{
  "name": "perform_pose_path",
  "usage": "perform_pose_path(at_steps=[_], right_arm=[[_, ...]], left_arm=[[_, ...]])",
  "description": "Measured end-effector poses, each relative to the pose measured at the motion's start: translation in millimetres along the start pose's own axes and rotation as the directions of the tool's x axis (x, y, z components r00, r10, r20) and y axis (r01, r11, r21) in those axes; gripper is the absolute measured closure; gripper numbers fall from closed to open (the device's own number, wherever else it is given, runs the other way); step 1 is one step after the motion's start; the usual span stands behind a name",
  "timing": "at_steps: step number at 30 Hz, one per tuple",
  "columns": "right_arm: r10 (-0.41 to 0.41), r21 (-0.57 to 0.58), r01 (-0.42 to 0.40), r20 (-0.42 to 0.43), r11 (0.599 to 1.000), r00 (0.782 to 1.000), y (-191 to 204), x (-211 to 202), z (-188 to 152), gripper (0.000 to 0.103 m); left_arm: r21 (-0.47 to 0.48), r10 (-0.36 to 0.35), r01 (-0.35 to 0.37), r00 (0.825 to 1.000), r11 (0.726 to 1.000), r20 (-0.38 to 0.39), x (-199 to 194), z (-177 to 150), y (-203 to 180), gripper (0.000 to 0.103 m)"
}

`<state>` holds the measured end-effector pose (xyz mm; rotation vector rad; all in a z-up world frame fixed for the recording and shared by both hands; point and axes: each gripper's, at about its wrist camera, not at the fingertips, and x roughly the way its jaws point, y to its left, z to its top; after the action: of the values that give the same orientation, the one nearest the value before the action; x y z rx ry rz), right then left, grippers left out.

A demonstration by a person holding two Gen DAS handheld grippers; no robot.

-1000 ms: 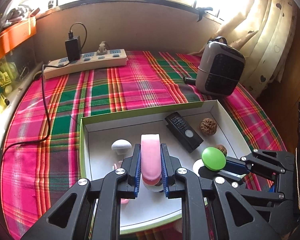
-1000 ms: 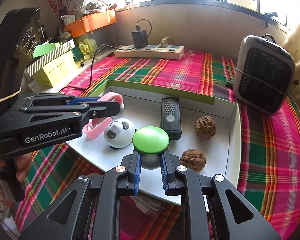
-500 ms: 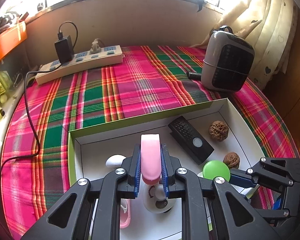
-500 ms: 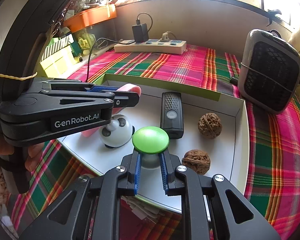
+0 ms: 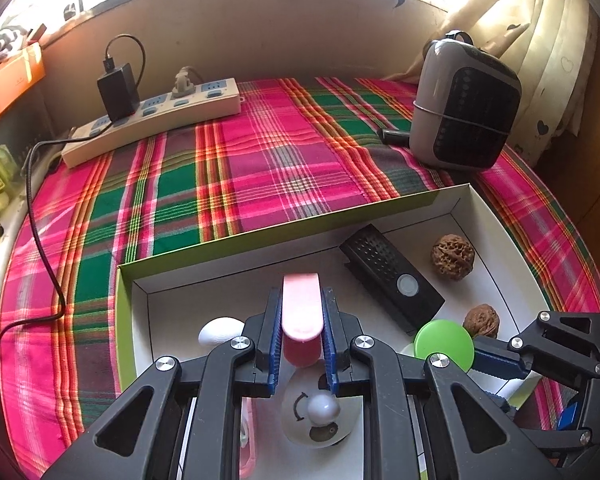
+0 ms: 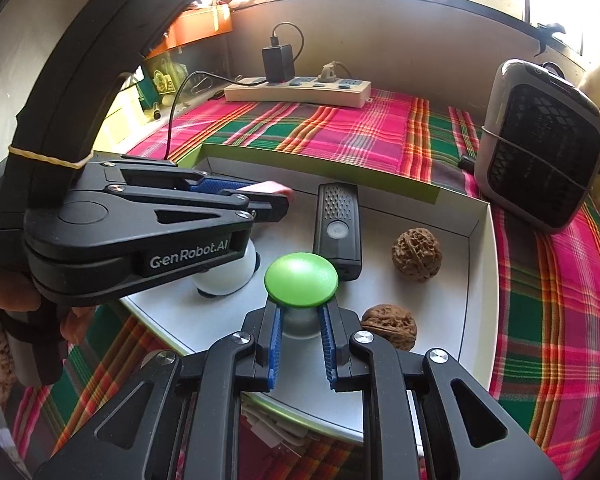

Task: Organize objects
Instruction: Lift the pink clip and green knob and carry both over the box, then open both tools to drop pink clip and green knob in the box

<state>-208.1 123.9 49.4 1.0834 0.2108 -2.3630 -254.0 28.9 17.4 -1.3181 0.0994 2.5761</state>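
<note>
A pink clip-shaped object [image 5: 301, 307] is clamped between the closed jaws of the left gripper [image 5: 301, 330], and it is held above the left part of a shallow white box [image 5: 496, 224] with a green outer rim. A mushroom-shaped piece with a green cap [image 6: 301, 278] is gripped by its pale stem between the nearly closed jaws of the right gripper [image 6: 301, 322], over the near middle of the same box. The box is set on a bench covered by a pink and green plaid cloth [image 5: 260, 152]. Inside the box, a round white panda figure [image 5: 318, 416] is seen directly beneath the left gripper, and a small white rounded piece [image 5: 220, 330] is seen just to its left. A black rectangular device with a round button [image 6: 337, 226] lies near the middle of the box, just beyond the green cap. Two walnuts are placed in the right part of the box: a larger walnut [image 6: 417, 254] farther back and a smaller walnut [image 6: 389, 324] just beside the right gripper. At the far edge of the bench a white power strip [image 5: 152, 118] with a black adapter [image 5: 117, 90] plugged in is laid along the wall, and a grey fan heater [image 5: 466, 108] is stood at the far right, well apart from the box.
</note>
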Motion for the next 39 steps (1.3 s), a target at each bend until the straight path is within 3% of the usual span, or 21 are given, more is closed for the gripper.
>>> perform_pose_path(at_steps=[27,34,39], right_arm=[[0.006,0.011,-0.006,-0.012,1.000,1.000,2.8,1.7,0.1,0.085],[0.006,0.015,-0.006,-0.012,1.000,1.000,2.6,-2.1,-0.3,0.074],[0.004,0.020,-0.004,-0.008,1.000,1.000,1.7,-3.3,-0.5,0.073]], left_arm=[[-0.013,0.002,-0.002,1.000,1.000,-0.020,2.7,-2.7,-0.3,0.083],[-0.017,0.001,-0.002,1.000,1.000,-0.019,-0.4,-3.3,0.1,0.079],[-0.017,0.000,-0.001,1.000,1.000,-0.015,-5.4,-4.3,-0.2,0.076]])
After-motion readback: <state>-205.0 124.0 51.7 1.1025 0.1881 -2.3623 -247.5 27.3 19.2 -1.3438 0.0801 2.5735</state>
